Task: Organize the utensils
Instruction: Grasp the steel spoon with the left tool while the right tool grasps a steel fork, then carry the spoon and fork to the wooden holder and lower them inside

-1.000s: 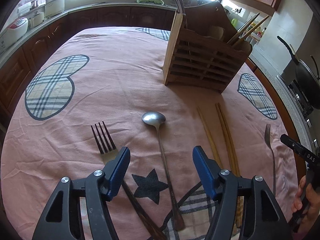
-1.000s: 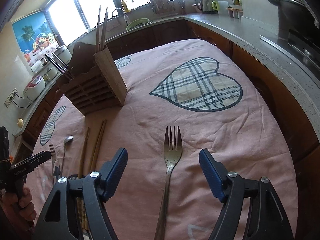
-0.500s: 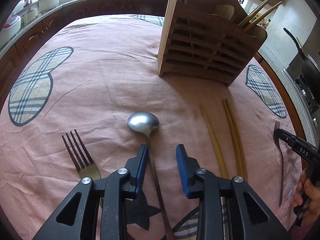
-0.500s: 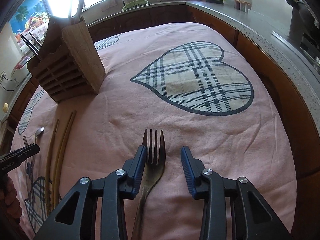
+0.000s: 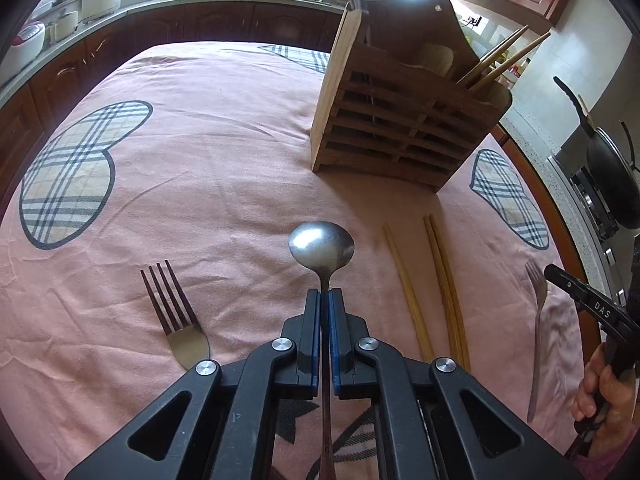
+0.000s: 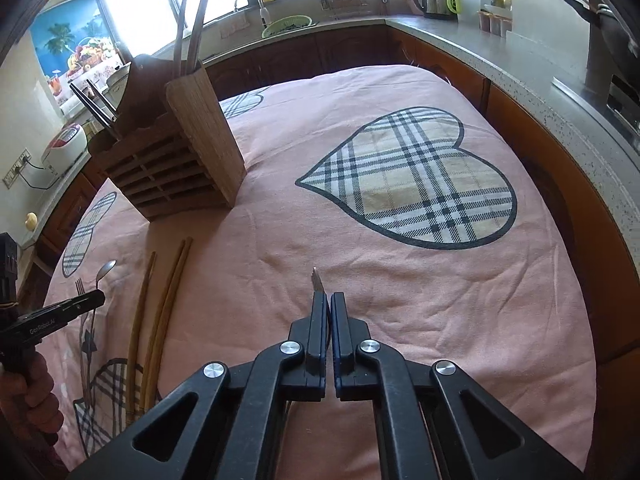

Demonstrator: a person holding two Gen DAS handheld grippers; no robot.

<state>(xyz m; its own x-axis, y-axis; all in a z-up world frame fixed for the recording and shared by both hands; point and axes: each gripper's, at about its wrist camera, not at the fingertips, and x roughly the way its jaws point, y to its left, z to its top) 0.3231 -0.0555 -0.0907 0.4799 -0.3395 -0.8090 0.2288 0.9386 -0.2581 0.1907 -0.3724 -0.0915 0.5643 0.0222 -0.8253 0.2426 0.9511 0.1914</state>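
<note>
Left claw (image 5: 324,294), its jaws just closed, pinches the neck of the silver metal spoon (image 5: 321,245) lying on the pink-clothed bench (image 5: 224,184), while right claw (image 6: 329,298), likewise just closed, clamps a steel fork (image 6: 317,280), tines poking past its tips, slatted wooden utensil holder (image 5: 396,124) beyond.

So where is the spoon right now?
In the left wrist view the spoon lies centre, neck clamped by the left gripper, between fork and chopsticks.

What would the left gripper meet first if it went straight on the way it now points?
Shut on the spoon, the left gripper points down at the pink cloth just past the bowl. It would likely meet cloth first; the wooden holder stands farther on.
</note>
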